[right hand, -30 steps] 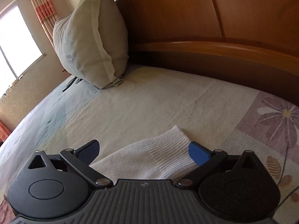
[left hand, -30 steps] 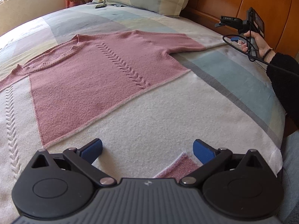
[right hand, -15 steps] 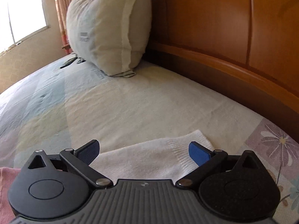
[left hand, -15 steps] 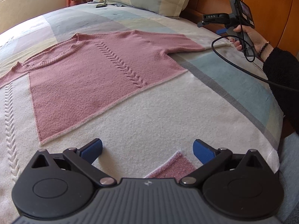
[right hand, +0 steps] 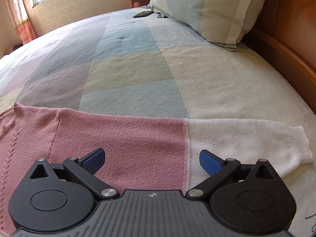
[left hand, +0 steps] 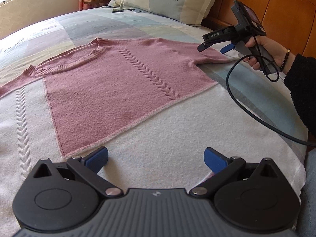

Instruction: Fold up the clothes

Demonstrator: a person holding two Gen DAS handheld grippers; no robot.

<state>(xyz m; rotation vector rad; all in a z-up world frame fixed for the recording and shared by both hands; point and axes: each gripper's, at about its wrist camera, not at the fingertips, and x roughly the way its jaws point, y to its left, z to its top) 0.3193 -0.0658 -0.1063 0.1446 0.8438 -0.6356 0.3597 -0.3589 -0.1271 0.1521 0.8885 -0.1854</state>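
Two low wrist views up the bed [left hand: 138,25], sharing the sweater [left hand: 122,86]

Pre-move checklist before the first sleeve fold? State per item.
1. Sweater spread flat on the bed: ok, body unfolded, no big wrinkles.
2. Right tongs open: ok, fingers apart, nothing held.
3. Right tongs over the sleeve: ok, above the pink-to-white seam; contact with the fabric: cannot tell.
4. Left tongs open: ok, empty, over the white lower part of the sweater.
5. Cuff lying flat: ok.
6. Cable clear of the fold path: not ok, it loops over the bed beside the sweater's edge.
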